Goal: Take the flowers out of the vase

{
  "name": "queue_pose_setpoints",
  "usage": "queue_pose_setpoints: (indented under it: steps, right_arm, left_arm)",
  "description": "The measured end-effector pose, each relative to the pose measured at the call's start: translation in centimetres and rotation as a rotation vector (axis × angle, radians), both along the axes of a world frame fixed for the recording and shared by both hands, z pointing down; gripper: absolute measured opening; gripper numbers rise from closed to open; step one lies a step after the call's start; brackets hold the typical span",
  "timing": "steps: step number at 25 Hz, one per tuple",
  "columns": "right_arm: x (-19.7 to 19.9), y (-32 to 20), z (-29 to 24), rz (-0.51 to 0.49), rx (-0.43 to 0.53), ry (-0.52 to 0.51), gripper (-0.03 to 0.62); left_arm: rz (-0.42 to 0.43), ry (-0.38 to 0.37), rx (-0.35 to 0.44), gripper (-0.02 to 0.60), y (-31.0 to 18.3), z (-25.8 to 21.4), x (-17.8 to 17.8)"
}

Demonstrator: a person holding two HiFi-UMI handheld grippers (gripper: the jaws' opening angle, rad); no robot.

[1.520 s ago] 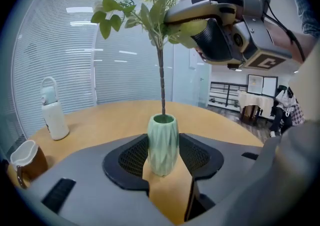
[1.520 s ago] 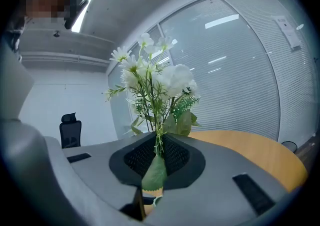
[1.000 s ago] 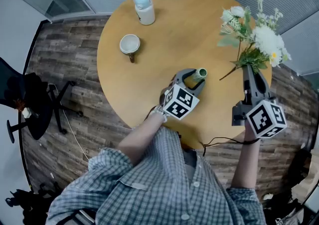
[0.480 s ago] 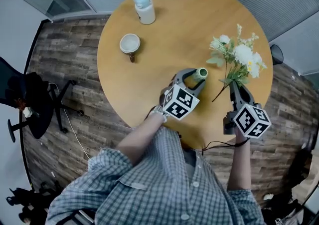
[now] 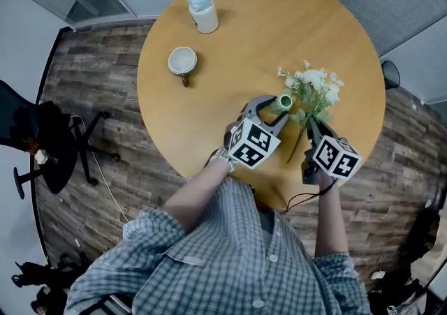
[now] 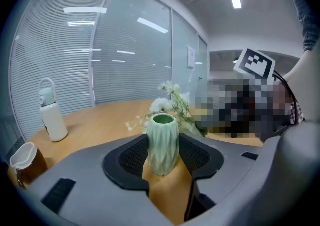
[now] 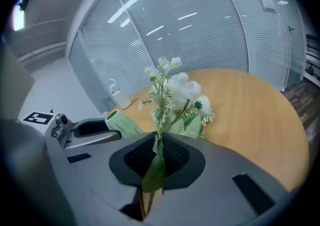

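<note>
Down has come the right gripper [image 5: 311, 122], clenched on the stems of the flowers [image 5: 311, 87], now low beside the vase [image 5: 283, 103], which the left gripper [image 5: 272, 111] clamps upright on the table [image 5: 230, 55].

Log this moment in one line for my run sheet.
left gripper: grips vase | right gripper: holds flowers, out of vase

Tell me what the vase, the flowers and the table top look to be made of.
Vase: probably matte ceramic. It is pale green with faceted ridges and a soft even sheen, though moulded plastic is possible.
Flowers: likely artificial, with fabric petals on plastic stems. The leaves look stiff and uniform, but this is not certain.
Table: wood or wood-look laminate, warm tan with a smooth satin surface.
</note>
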State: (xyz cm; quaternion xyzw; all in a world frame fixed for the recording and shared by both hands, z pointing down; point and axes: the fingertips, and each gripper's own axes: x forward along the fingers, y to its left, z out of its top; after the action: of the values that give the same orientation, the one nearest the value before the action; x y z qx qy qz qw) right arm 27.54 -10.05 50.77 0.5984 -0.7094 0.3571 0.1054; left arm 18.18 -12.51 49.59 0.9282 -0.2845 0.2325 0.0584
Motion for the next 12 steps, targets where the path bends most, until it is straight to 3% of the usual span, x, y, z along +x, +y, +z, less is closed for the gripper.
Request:
queue_pose_setpoints:
  steps: [5, 12]
  right_arm:
    - [-0.2, 0.3, 2.4, -0.003, -0.066, 0.053, 0.028]
    - [-0.5, 0.3, 3.2, -0.037, -0.061, 0.21, 0.029]
  left_arm:
    - [0.002, 0.0, -0.002, 0.202, 0.0, -0.1, -0.1]
    - [0.02, 0.007, -0.001, 0.204, 0.1, -0.1, 0.0]
